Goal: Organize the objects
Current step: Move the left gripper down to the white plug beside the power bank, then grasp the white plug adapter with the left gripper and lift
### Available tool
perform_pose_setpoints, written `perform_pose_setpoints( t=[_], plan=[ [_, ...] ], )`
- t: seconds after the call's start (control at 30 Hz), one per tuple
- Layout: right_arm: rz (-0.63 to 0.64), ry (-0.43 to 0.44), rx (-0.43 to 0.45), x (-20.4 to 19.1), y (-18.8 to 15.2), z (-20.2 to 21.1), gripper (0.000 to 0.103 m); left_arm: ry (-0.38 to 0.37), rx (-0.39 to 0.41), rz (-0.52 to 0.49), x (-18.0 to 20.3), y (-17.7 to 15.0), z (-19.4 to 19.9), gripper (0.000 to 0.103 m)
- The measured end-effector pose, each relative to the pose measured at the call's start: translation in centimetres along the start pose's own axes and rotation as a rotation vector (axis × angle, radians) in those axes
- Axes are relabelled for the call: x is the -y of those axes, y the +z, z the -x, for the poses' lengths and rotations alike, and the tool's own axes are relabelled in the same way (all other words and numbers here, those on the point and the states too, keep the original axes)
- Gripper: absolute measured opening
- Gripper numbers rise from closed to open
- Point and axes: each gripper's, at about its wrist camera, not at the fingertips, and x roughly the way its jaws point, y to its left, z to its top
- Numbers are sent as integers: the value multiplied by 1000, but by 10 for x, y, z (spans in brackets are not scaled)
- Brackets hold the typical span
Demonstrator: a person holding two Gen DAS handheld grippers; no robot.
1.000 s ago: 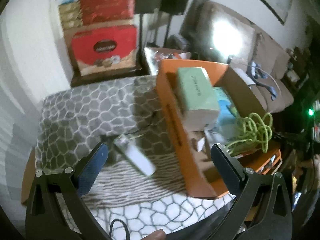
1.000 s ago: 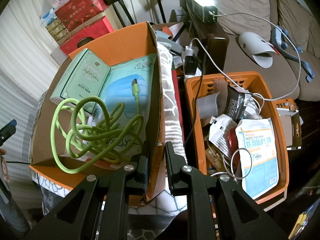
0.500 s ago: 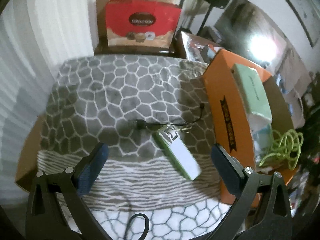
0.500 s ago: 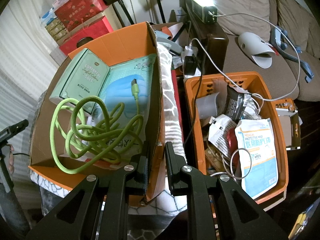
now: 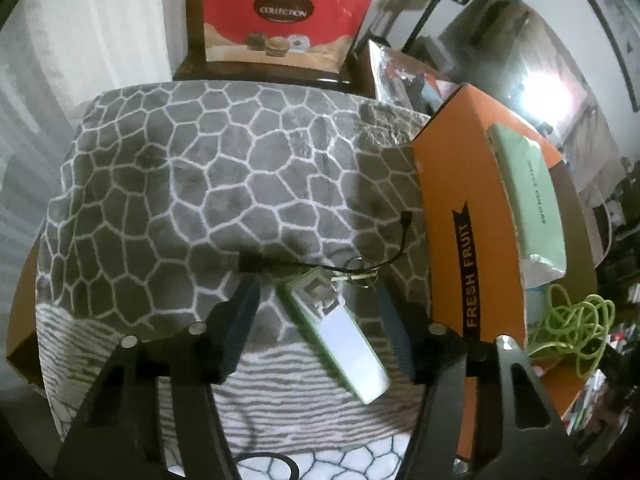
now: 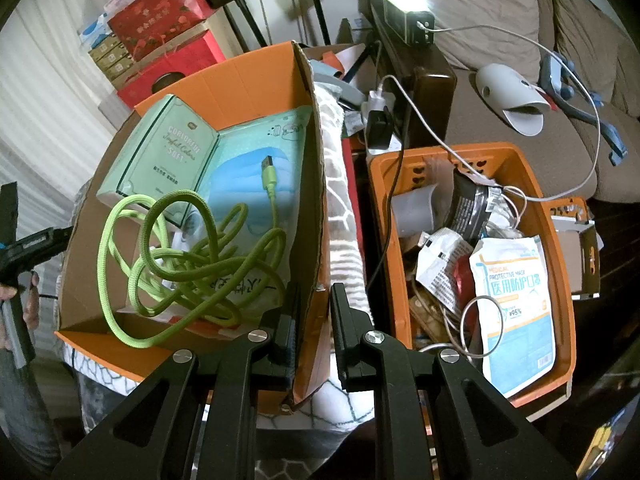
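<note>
- Jaws of the left hand-held gripper [image 5: 316, 316] are closing, pointed steeply down; a power bank [image 5: 335, 332] lies between them, and neither pad presses it yet.
- Power bank is white with a green edge, lying slantwise on a grey blanket [image 5: 180, 184] with a white cell pattern.
- Thin black cord [image 5: 380, 256] and a small key ring [image 5: 356, 270] sit at the bank's far end, on the blanket.
- Just right of the left hand-held gripper stands an orange box [image 5: 468, 208], its side printed FRESH FRUIT.
- Behind the blanket, a red carton [image 5: 280, 16] marked COLLECTION stands upright.
- Right hand-held gripper [image 6: 312, 320] is clamped on the box's near right wall, one finger inside, one outside.
- Inside the box, seen from the right wrist view: a tangled green cable [image 6: 188, 256], a pale green tissue pack [image 6: 164, 152] and a blue packet [image 6: 248, 176] under the cable's plug.
- Beside the box on its right, past a fold of blanket, sits an orange crate [image 6: 556, 240] crowded with wrappers, wires and a mask packet [image 6: 516, 304].
- At the left edge of that view, a hand [image 6: 28, 300] grips the other tool's handle.
- Beyond the crate is a brown sofa [image 6: 500, 12], with a white device [image 6: 508, 92] on the seat.
</note>
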Motion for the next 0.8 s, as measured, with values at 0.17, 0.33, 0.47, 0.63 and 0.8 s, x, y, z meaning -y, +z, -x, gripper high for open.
perform_pose_setpoints(
  t=[0.17,0.33,0.47,0.63,0.8],
  plan=[
    [-1,1,-1,1,-1,0,14,-2,-13,12,-2,6,-8,37],
    [1,-1,-1,0,0,0,14,-4,-15,15,-4,5,-10,17],
    [-3,1,-1,0,-1,-1,15,-4,-13,17,-5,4,-10,11],
    [-1,-1,-2,0,-3,-2,15,-21,-2,32,-9,4,-6,16],
    [-2,-1,-1,-1,-2,-1,15,-56,15,43,-13,3,3,41]
  ],
)
